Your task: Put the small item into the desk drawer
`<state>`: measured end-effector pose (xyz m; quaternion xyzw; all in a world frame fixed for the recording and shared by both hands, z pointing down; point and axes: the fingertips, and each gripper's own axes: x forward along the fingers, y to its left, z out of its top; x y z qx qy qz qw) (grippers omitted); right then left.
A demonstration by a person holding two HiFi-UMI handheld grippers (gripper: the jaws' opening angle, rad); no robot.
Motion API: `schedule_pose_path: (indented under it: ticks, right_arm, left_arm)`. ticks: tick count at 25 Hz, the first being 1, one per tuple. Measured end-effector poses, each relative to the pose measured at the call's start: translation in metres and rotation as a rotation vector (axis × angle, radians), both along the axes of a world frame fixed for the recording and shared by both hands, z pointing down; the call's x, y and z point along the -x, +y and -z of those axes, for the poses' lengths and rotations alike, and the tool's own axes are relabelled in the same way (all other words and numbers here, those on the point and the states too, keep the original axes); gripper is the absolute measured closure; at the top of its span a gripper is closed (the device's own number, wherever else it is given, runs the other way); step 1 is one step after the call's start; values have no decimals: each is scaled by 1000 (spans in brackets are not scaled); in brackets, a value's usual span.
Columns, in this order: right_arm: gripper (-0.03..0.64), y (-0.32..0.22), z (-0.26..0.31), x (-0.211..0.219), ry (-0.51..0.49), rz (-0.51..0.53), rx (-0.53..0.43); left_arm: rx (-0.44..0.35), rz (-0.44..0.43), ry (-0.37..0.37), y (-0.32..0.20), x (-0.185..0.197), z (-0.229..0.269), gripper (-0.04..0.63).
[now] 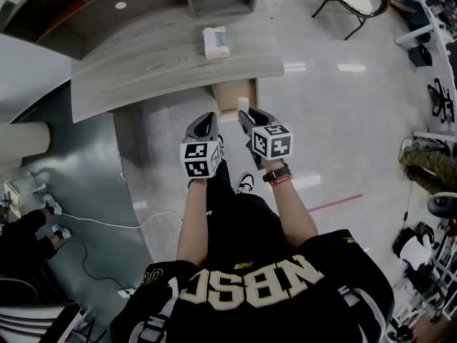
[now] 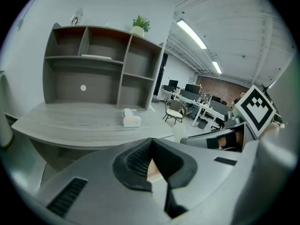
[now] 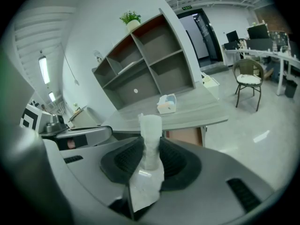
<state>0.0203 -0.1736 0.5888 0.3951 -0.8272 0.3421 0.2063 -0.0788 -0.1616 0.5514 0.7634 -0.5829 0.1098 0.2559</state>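
Holding the small white item (image 3: 150, 125) in the right gripper (image 3: 151, 146), with both jaws pressing on its lower part and its upper end sticking out above them; in the head view, showing only as a white end just in front of that gripper (image 1: 246, 116). Holding the left gripper (image 1: 209, 120) just beside the right one, with the jaws brought together and nothing caught between them, as the left gripper view makes plain. Hovering both in the air in front of the desk (image 1: 164, 70), near the wood-coloured drawer unit (image 1: 233, 95) under the desktop and well apart from the tissue box (image 1: 216, 42) lying on top. Judging from this, working on the carrying step: item already picked up, not yet in the drawer. Reading the drawer front (image 3: 185, 136) in the right gripper view as flat and probably closed, though not being fully sure of it. Most likely needing the empty left gripper next for the opening: parting its jaws, catching the edge or handle of the drawer and pulling it out, while taking care that the right gripper is not crushing or dropping the soft-looking item. Only after that, lowering the right gripper over the open drawer and letting the item go inside.
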Motion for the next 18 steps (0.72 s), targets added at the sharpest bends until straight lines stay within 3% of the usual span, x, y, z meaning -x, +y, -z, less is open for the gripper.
schedule_pose_path:
  ticks: [18]
  right_arm:
    - [499, -26, -139, 8, 172, 130, 131]
  left_arm:
    - [120, -42, 35, -38, 4, -91, 580]
